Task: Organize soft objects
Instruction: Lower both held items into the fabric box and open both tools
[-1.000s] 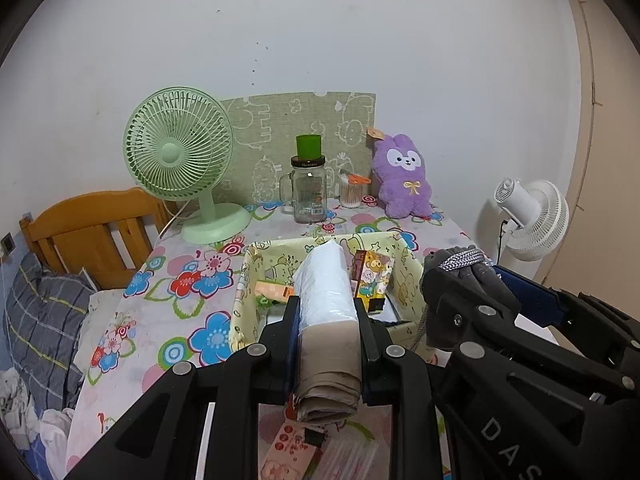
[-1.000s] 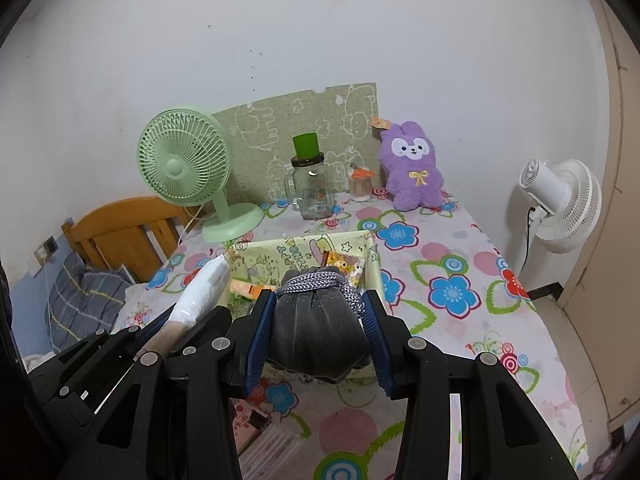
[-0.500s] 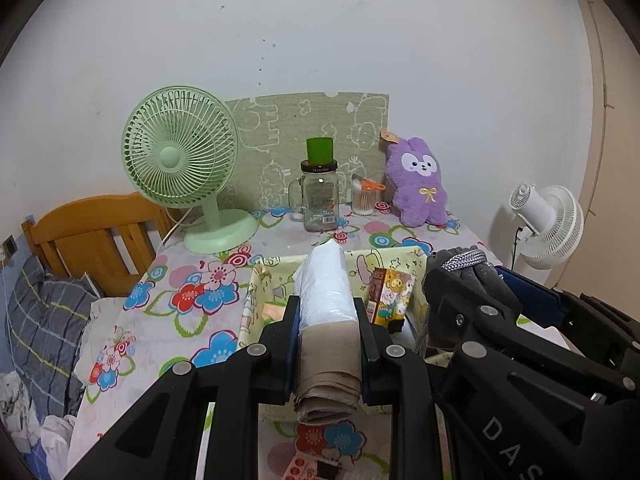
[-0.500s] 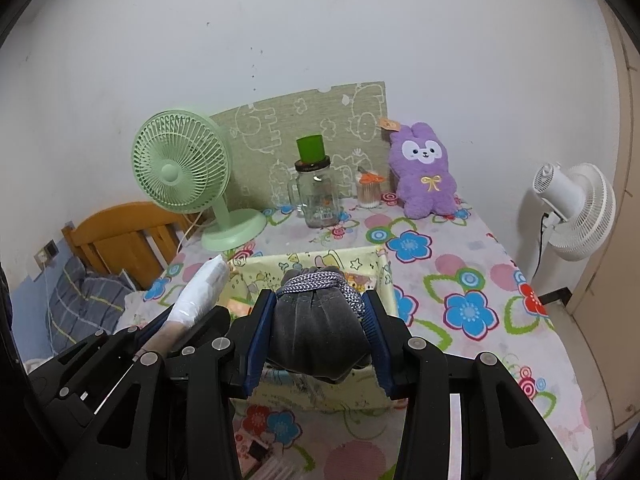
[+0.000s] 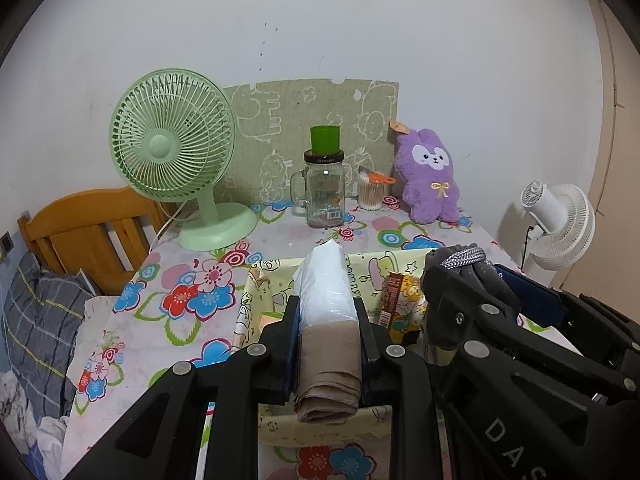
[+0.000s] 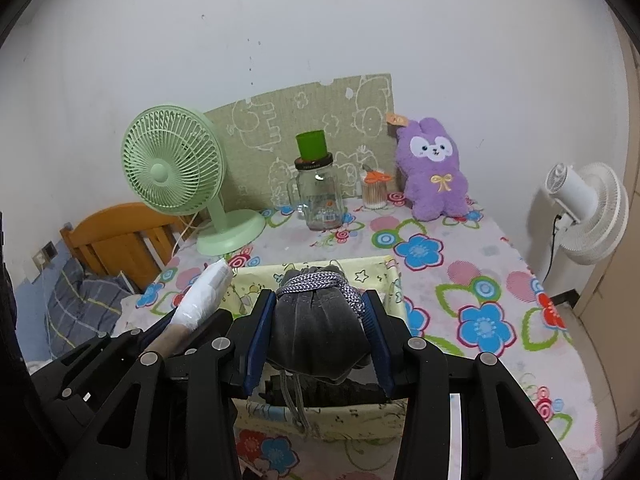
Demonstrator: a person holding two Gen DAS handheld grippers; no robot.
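1. My left gripper (image 5: 327, 322) is pinching a rolled bundle (image 5: 326, 320), beige cloth at the near end and a white plastic-wrapped part poking forward; the roll hangs over the near half of the yellow fabric basket (image 5: 256, 280) on the tabletop (image 5: 180, 292).
2. My right gripper (image 6: 318, 322) is clamped on a grey drawstring pouch (image 6: 320, 328), its braided cord (image 6: 316, 282) looped at the top, also above the basket, right of the roll.
3. I judge the step is lowering both into the basket. Snack packets (image 5: 400, 300) already fill part of it, so I should aim each piece at free floor.
4. Go down until the soft thing rests, then spread the jaws; dropping from height may let the roll unwind.
5. Watch the pouch's dangling cord: keep it inside the rim.
6. Keep the two grippers apart while releasing.
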